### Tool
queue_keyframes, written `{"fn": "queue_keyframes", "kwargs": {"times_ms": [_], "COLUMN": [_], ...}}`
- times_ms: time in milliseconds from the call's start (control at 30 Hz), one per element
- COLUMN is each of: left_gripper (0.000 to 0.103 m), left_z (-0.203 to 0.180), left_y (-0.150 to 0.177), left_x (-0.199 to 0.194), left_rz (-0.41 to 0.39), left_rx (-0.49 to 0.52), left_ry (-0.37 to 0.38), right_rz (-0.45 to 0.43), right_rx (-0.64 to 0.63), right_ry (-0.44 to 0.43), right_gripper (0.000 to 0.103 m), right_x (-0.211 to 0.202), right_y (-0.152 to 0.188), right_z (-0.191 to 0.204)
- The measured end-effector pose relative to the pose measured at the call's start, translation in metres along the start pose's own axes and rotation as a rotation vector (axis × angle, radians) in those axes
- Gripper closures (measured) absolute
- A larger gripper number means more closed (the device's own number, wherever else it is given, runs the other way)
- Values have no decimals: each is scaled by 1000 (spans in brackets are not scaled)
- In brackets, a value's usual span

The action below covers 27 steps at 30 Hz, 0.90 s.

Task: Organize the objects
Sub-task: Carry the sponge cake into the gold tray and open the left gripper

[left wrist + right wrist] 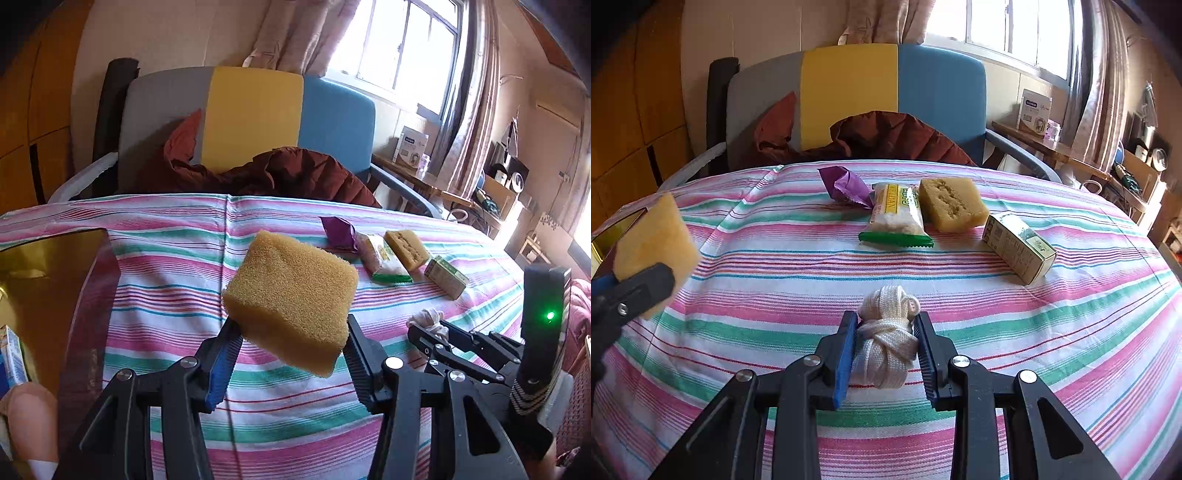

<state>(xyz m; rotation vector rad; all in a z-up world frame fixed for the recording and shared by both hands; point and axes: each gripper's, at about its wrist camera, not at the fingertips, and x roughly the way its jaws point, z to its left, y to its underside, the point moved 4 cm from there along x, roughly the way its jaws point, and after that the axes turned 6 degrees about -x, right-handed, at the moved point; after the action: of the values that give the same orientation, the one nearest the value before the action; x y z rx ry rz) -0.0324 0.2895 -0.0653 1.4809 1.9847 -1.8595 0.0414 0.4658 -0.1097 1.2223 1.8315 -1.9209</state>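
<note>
We see the left gripper (291,347) with its jaws pinching a yellow sponge (291,295), held clear above the striped tabletop (166,258) beside a gold-lined box (40,280) at the left edge. The right gripper (886,350) has its jaws pressed onto a knotted bundle of white cord (886,343). Along the far side lie, left to right, a purple wrapper (844,184), a green-edged snack packet (895,216), a second sponge (951,205) and a small carton (1019,247).
</note>
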Motion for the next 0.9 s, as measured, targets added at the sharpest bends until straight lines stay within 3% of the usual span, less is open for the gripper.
{"fn": "queue_keyframes", "kwargs": {"times_ms": [200,500,700,900], "left_gripper": [48,48,48,48], "left_z": [52,158,232,276], "left_y": [-22,-40,-47,-47], "left_x": [-29,-54,-59,-52], "left_rz": [-50,-71,-48,-18], "left_rx": [-136,-352,-524,-639], "left_ry": [-41,-169,-256,-273], "right_rz": [9,13,8,9], "right_rx": [-15,-58,-67,-81], "right_ry": [21,50,65,76], "right_gripper": [71,71,71,71], "right_x": [0,0,-2,-2], "right_y": [1,0,0,0], "right_z": [3,10,12,15]}}
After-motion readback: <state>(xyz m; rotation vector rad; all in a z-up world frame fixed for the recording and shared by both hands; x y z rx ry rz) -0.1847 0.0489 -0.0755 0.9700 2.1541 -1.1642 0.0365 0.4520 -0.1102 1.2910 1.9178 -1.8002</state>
